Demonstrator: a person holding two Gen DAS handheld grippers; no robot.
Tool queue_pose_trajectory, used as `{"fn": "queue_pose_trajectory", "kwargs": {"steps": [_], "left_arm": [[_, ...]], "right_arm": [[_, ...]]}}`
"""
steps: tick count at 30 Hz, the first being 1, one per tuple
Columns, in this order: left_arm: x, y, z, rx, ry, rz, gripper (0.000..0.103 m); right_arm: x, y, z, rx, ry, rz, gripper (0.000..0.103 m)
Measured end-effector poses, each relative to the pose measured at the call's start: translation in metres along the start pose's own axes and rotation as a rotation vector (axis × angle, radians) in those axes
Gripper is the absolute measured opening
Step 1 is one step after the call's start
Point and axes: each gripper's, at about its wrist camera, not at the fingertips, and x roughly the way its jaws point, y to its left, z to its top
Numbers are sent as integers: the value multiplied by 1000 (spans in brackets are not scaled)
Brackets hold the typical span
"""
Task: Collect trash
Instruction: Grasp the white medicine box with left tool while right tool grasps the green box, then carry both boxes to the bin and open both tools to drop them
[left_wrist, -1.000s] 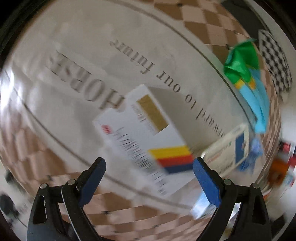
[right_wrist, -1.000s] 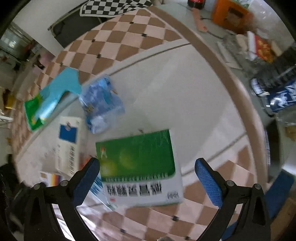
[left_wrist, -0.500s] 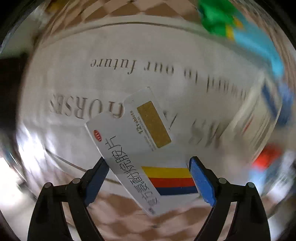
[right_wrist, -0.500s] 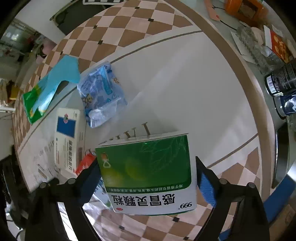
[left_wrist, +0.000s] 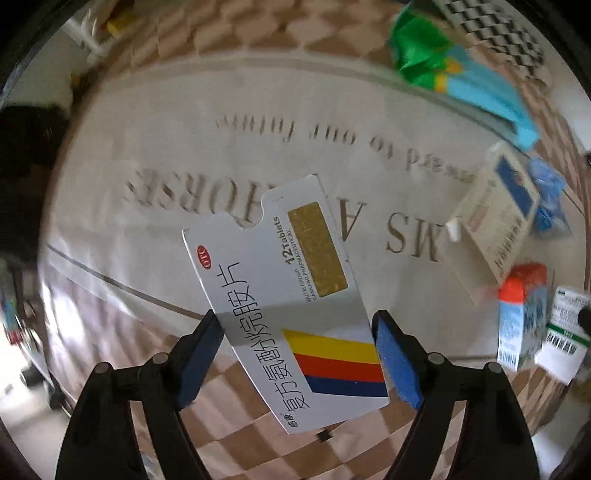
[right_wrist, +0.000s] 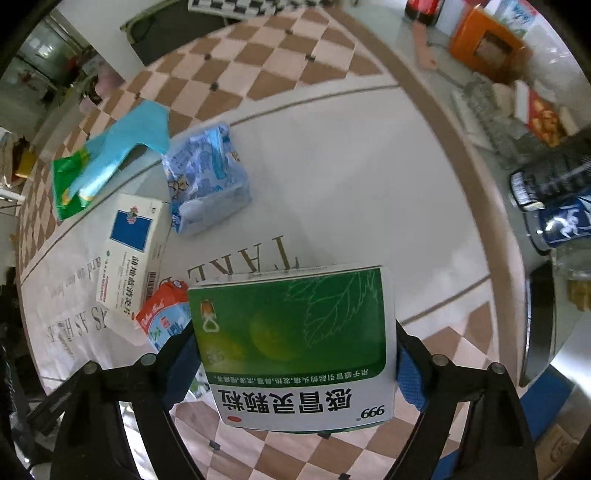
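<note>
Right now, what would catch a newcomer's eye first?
Each gripper is clamped on a medicine box: the left gripper holds a white box with yellow, red and blue stripes, the right gripper a green box. More litter lies beyond on the floor, including a blue wrapper.

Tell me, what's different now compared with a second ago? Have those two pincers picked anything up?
Yes. The left gripper closed on the white pill box and raised it off the table. The right gripper closed on the green medicine box and lifted it too. The blue wrapper, the blue-and-white carton and the green-and-blue bag stayed where they lay.
</note>
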Motion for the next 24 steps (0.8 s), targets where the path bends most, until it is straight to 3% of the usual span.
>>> {"fn": "queue_pose_trajectory", "kwargs": {"steps": [7, 12, 14, 15, 20, 24], "left_arm": [[-82, 19, -49, 98, -220, 13, 80], [-126, 81, -107, 136, -347, 2, 80], [-139, 82, -94, 146, -376, -9, 80], [-147, 93, -110, 154, -394, -17, 80], [-143, 144, -166, 194, -426, -25, 80], [-116, 175, -211, 201, -355, -12, 80]], "right_arm": [[-53, 1, -52, -22, -108, 38, 90], [-94, 26, -117, -44, -176, 109, 90], [-109, 42, -152, -53, -197, 129, 89], [-117, 50, -174, -52, -211, 142, 90], [-138, 86, -275, -73, -242, 182, 90], [-122, 115, -359, -86, -141, 230, 90]]}}
